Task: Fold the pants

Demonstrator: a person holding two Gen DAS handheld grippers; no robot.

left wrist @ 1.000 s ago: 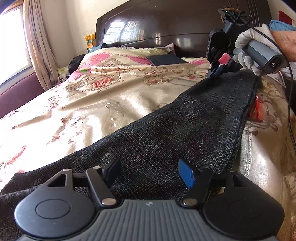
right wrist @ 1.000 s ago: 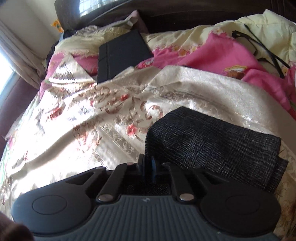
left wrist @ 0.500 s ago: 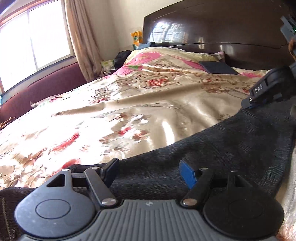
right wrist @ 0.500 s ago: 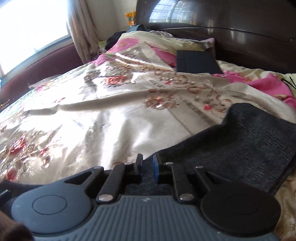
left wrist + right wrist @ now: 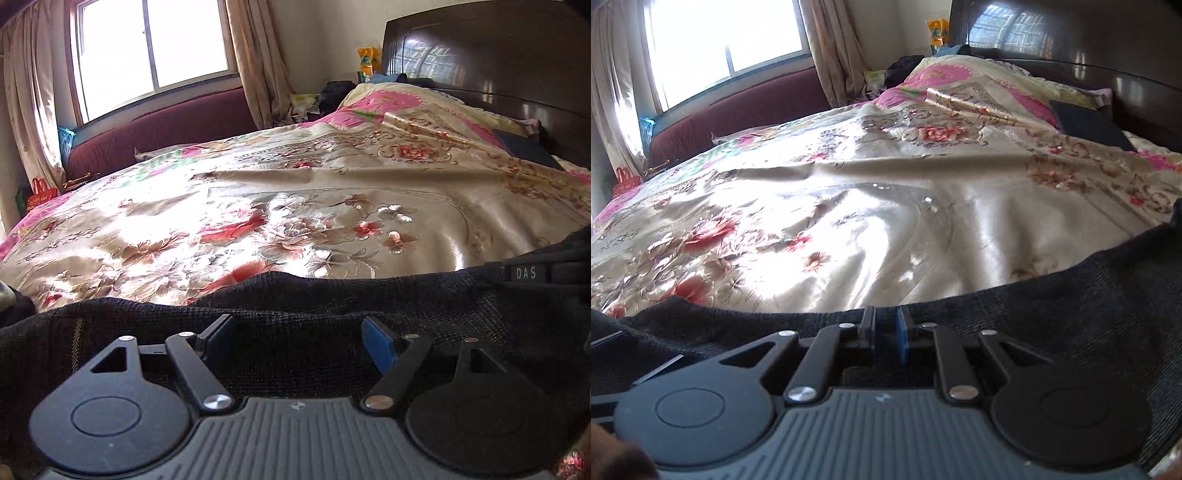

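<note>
Floral bedspread (image 5: pixel 295 192) – dark pants (image 5: pixel 295 314) across it; window (image 5: pixel 155 44) behind.

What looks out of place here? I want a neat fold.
Nothing is spilled or damaged. The dark pants lie across the floral bedspread with a wavy far edge. A dark flat case sits by the pillows.

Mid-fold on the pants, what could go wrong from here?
1. The right gripper pinches only the far edge of the pants; that thin bite could slip.
2. The left gripper is opening over the fabric with nothing gripped, so that end may sag or bunch.
3. The glossy bedspread may let the pants slide.
</note>
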